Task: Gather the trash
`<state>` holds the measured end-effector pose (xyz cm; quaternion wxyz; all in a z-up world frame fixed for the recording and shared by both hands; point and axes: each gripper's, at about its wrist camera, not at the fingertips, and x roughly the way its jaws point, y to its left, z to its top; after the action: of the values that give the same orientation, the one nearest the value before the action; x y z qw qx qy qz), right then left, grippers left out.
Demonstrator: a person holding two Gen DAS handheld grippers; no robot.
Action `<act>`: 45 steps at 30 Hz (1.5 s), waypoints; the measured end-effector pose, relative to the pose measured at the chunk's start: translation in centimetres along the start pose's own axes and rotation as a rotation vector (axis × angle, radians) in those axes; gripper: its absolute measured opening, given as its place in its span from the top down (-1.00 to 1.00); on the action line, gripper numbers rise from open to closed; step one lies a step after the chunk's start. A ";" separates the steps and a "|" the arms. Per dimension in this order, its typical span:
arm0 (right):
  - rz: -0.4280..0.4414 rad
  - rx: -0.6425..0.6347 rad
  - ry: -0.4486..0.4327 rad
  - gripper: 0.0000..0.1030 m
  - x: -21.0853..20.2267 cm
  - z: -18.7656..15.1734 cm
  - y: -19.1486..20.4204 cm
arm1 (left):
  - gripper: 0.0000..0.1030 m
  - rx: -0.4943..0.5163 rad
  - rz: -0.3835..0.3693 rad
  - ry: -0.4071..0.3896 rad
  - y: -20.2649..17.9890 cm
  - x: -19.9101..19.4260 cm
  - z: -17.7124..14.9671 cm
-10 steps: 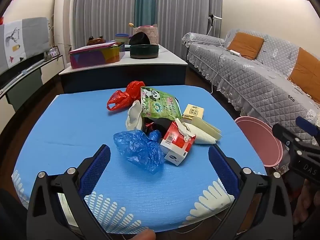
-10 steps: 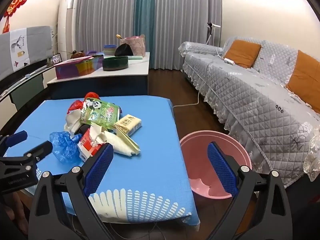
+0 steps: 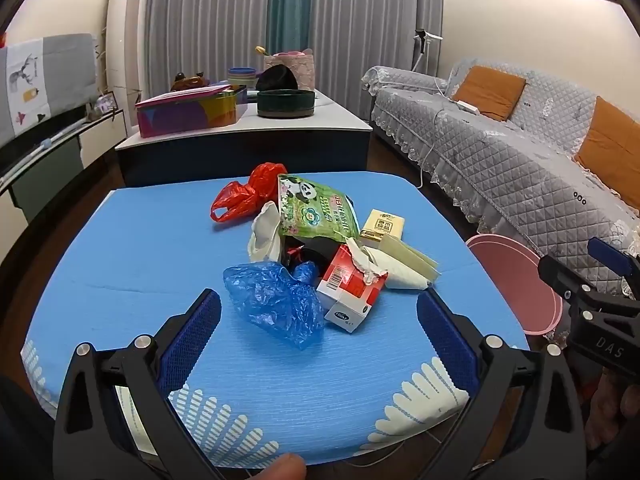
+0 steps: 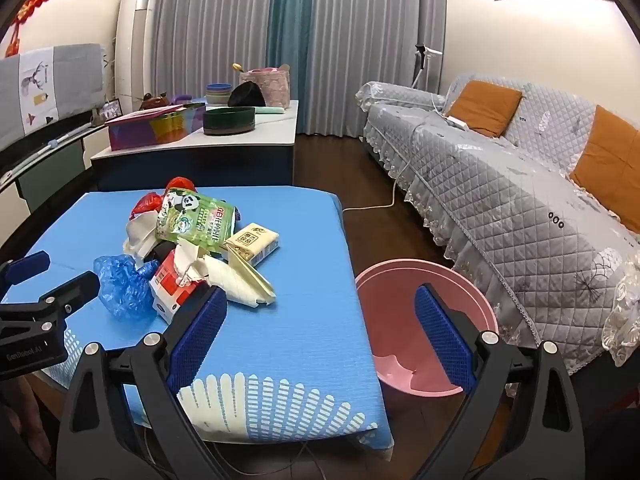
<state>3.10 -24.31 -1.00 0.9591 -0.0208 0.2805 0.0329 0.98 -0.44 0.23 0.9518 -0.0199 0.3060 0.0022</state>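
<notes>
nothing has shifted; both hand-held grippers (image 3: 318, 320) (image 4: 320, 316) gape empty, "das" printed on the right one's body

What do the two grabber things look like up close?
Both are black plastic frames with silver screws. The left gripper and right gripper each have two long jaws lined with bumpy blue pads. The right one has white letters "DAS" on its side, the left one small white print.
</notes>
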 end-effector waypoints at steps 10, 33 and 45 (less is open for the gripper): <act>-0.013 -0.029 -0.032 -0.81 -1.7 0.3 2.5 | -0.84 -0.018 -0.008 -0.012 0.6 -0.9 -0.4; -0.013 -0.034 -0.030 -0.81 -1.6 0.4 3.1 | -0.84 -0.010 -0.006 -0.006 0.7 -0.5 -0.1; -0.012 -0.032 -0.030 -0.81 -1.6 0.3 3.0 | -0.84 -0.008 -0.005 -0.011 0.6 -0.7 -0.4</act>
<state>1.74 -21.38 0.08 0.9629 -0.0371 0.2655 0.0319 0.18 0.10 0.32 0.9535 -0.0244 0.3005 0.0010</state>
